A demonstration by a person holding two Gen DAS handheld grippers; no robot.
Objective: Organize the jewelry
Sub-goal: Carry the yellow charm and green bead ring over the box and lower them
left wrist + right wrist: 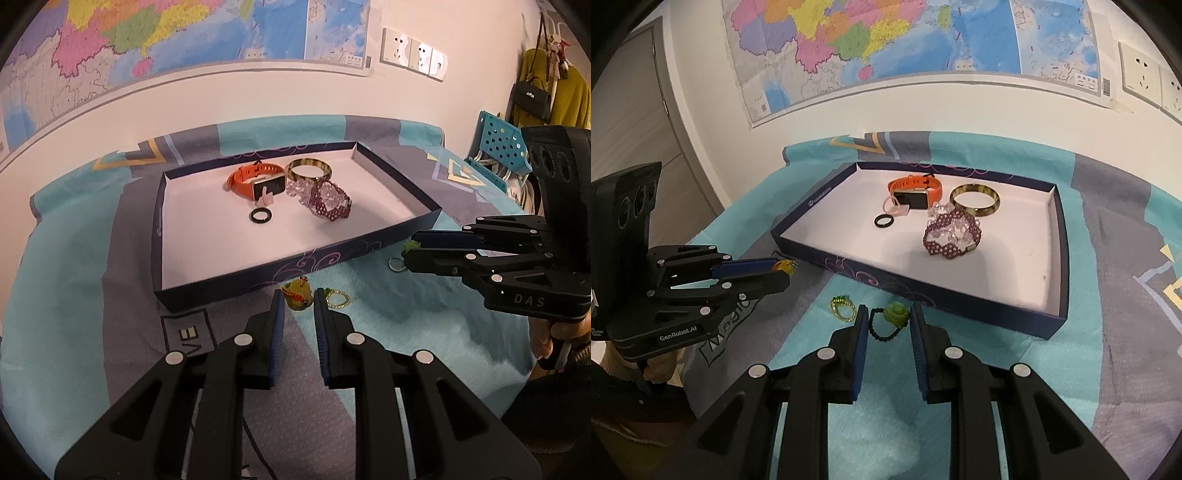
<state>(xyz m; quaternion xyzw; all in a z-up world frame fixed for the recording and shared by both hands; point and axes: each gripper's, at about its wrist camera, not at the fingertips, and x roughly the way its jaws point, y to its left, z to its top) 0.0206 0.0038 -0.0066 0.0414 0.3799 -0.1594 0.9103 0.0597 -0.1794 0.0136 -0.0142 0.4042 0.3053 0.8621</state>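
Note:
A yellow charm sits pinched between the fingertips of my left gripper, just in front of the tray's near wall. The right wrist view shows that gripper from the side with the charm at its tip. My right gripper is shut on a green rose charm with a black bead loop. From the left wrist view this gripper holds the green charm by the tray's right corner. A gold ring lies on the cloth between the grippers.
The dark blue tray with a white floor holds an orange watch, a gold bangle, a purple beaded bracelet and a black ring. A teal and grey cloth covers the table. A blue perforated basket stands at its right.

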